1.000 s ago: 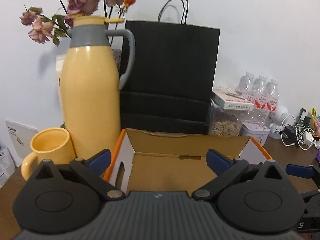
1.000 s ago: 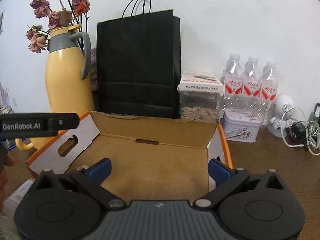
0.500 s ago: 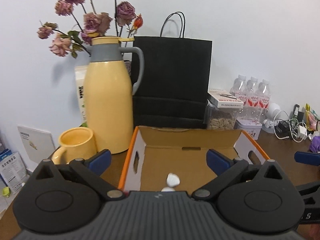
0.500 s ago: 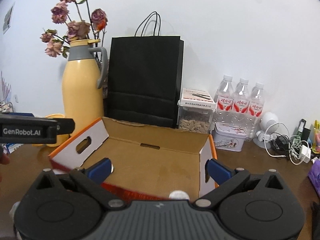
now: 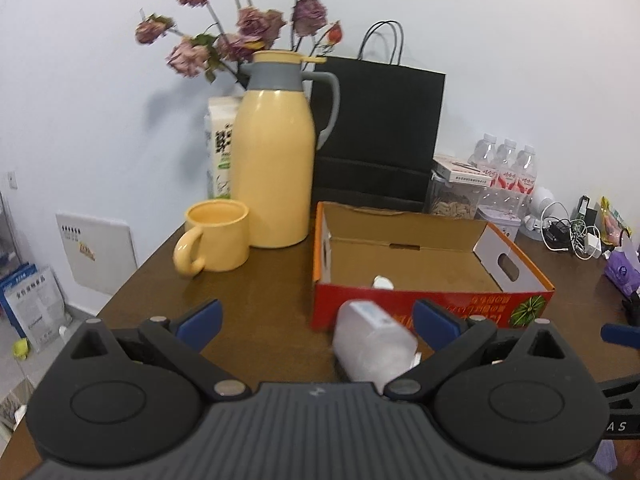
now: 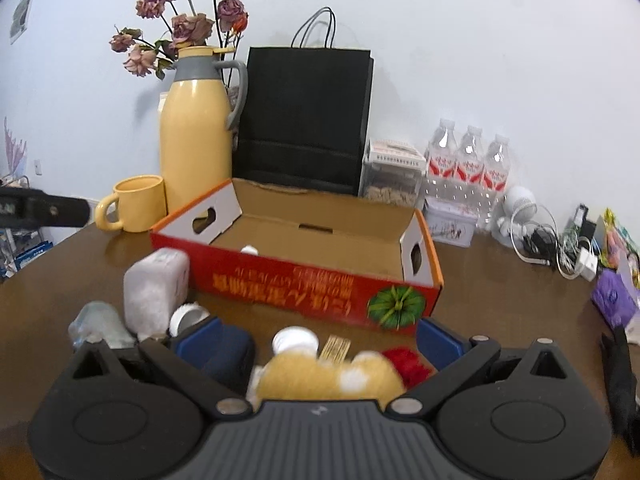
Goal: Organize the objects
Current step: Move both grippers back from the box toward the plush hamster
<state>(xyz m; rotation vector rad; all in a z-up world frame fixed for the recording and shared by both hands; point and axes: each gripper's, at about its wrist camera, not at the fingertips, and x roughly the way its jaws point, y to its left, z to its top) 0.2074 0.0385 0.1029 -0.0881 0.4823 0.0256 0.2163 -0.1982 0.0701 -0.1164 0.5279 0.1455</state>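
Note:
An open cardboard box [image 5: 432, 304] with a red front stands mid-table, and a small white object [image 5: 382, 282] lies inside it. My left gripper [image 5: 318, 322] is open, held short of the box; a white translucent container [image 5: 372, 344] lies on its side between the fingers, untouched. In the right wrist view the box [image 6: 304, 280] is ahead, and my right gripper [image 6: 324, 340] is open over a yellow plush toy [image 6: 320, 376] with a red part and a white cap [image 6: 294, 340]. A dark blue object [image 6: 228, 356] sits by its left finger.
A yellow mug [image 5: 216, 236], a yellow thermos [image 5: 272, 168] and a black paper bag [image 5: 376, 132] stand behind the box to the left. Water bottles [image 6: 468, 156], a seed jar [image 6: 394, 180] and tangled cables [image 6: 560, 248] line the back right. A clear bottle [image 6: 96, 324] lies front left.
Both grippers have drawn back from over the box. Its red front and the loose items before it have come into view.

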